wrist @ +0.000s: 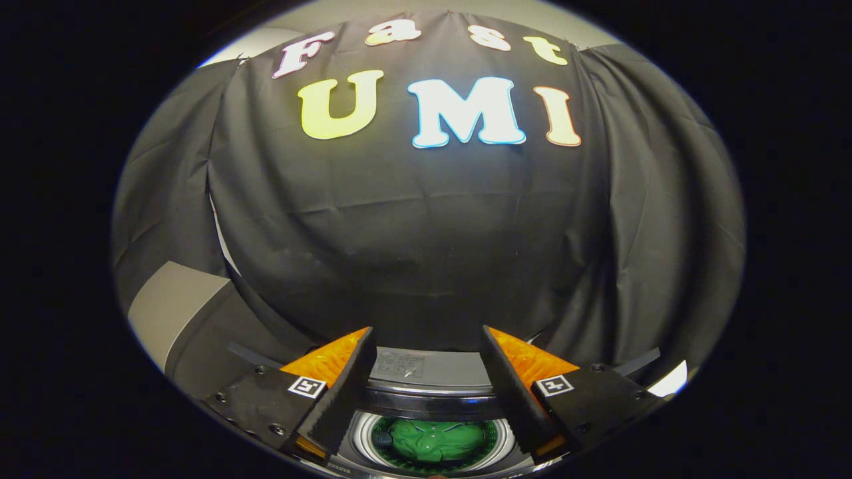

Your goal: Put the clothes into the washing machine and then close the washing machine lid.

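Note:
My gripper stands open, its two fingers spread wide with nothing between them. Below and between the fingers sits the washing machine, its round drum opening visible from above. A green garment lies crumpled inside the drum, under the fingers. The machine's grey top panel shows just beyond the drum, between the fingertips. The lid cannot be made out from here.
The black cloth booth wall hangs close behind the machine and wraps round both sides. A grey flat surface shows to the left of the left finger.

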Action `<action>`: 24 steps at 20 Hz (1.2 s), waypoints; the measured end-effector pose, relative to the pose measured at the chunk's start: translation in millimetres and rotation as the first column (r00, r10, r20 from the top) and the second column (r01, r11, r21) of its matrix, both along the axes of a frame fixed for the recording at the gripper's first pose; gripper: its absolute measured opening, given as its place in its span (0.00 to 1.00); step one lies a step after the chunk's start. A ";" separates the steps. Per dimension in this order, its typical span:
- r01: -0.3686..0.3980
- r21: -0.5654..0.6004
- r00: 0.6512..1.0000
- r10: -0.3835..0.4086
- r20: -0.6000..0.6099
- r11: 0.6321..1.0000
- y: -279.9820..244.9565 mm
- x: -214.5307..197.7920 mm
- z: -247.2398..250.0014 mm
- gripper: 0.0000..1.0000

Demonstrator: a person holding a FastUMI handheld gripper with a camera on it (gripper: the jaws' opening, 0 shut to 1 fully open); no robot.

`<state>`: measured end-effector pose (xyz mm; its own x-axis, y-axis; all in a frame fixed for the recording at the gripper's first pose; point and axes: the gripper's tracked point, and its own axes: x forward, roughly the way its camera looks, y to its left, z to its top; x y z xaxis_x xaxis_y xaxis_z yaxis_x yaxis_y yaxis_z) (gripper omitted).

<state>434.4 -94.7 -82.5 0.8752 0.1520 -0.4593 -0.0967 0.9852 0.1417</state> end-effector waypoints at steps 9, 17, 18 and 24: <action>-0.013 0.014 0.988 0.011 0.153 1.000 5.3 -62.5 -22.0 0.98; -0.068 -0.005 0.997 0.068 0.038 0.998 29.8 -176.4 -115.6 0.98; -0.056 0.001 0.997 0.056 0.045 0.998 31.9 -181.9 -112.8 0.98; -0.050 -0.002 0.971 0.049 0.233 0.999 48.5 -216.6 -46.7 0.98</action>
